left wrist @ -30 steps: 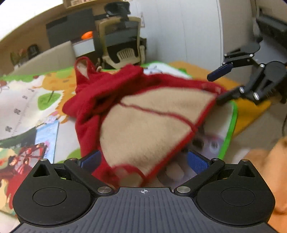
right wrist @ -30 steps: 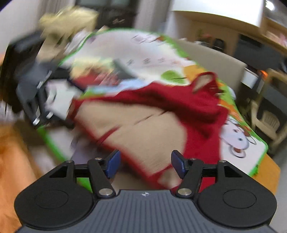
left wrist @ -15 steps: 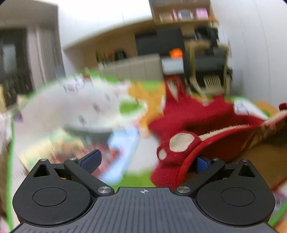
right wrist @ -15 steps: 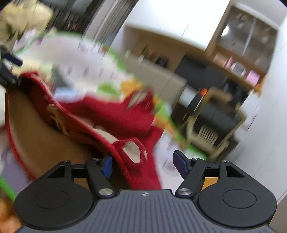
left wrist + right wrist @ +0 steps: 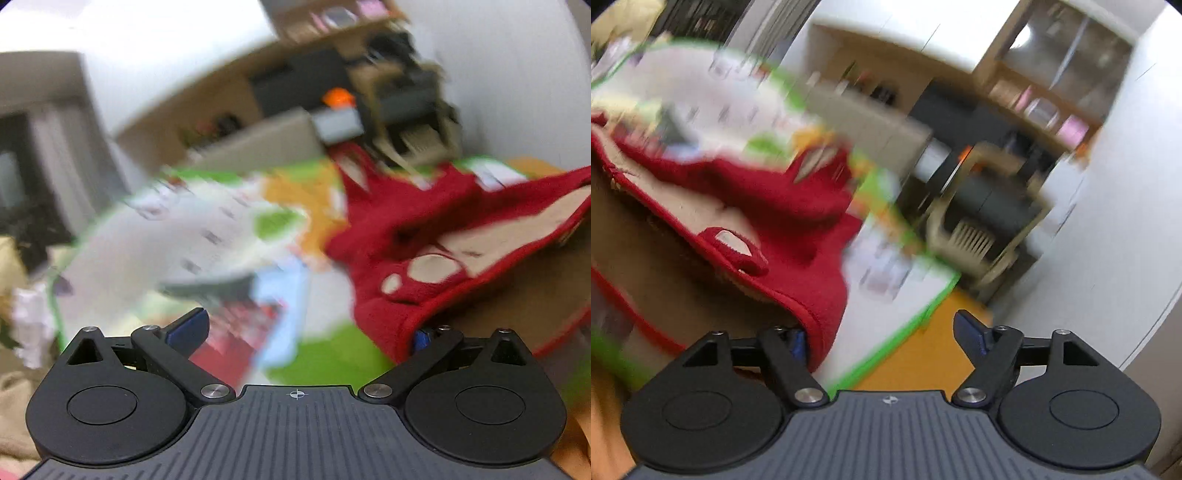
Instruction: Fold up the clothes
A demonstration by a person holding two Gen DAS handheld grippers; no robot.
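Both views smeared by motion; detail is limited.

Left gripper (image 5: 306, 328): jaws look spread wide. Left blue pad is bare and clear of cloth. Right pad is mostly buried under the hem of the red garment (image 5: 399, 236), so the cloth seems hooked over that one finger, not pinched between two. I read this as a carry, not a clamp.

Right gripper (image 5: 882, 338): jaws spread here too. The garment (image 5: 798, 206) drapes over my left-hand pad; the other pad stands bare above the orange floor (image 5: 923, 362).

Garment position: lifted at the near hem by both grippers, one corner each, its tan lining facing up and sagging between them. The far part, with the red hood-like peak, trails down onto the play mat (image 5: 207, 236), which has a green border and printed pictures. Holding two corners apart like this spreads the piece so it can be laid flat for a fold.

Judgement: task is early; no fold visible. Risk: with the cloth only draped over single fingers, a quick swing could let it slip off.

Background: chair (image 5: 982, 225), shelves, blurred.
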